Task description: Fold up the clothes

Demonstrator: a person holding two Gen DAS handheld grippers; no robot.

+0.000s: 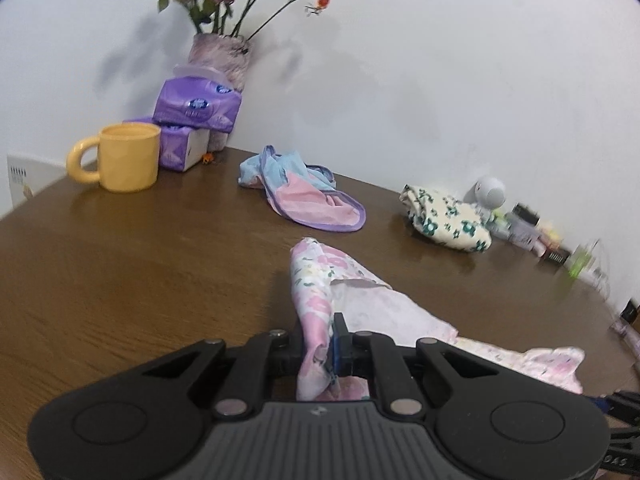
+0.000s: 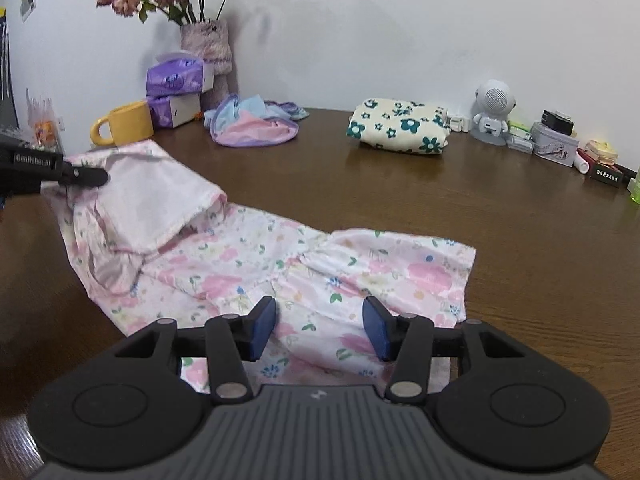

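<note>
A pink floral garment (image 2: 248, 256) lies spread on the brown table (image 2: 520, 240). My left gripper (image 1: 326, 350) is shut on one edge of the pink floral garment (image 1: 316, 288), lifting it into a fold; that same left gripper (image 2: 86, 176) shows at the left of the right wrist view, holding the corner turned over with its pale inside up. My right gripper (image 2: 320, 328) hovers open over the near edge of the cloth, its blue pads (image 2: 264, 328) apart and nothing between them.
A folded cream cloth with green flowers (image 2: 400, 126) and a crumpled pink, blue and purple garment (image 2: 252, 126) lie further back. A yellow mug (image 2: 124, 122), purple tissue packs (image 2: 176, 80), a vase of dried flowers (image 2: 208, 52), a white robot figure (image 2: 492, 114) and small boxes (image 2: 556, 144) line the wall.
</note>
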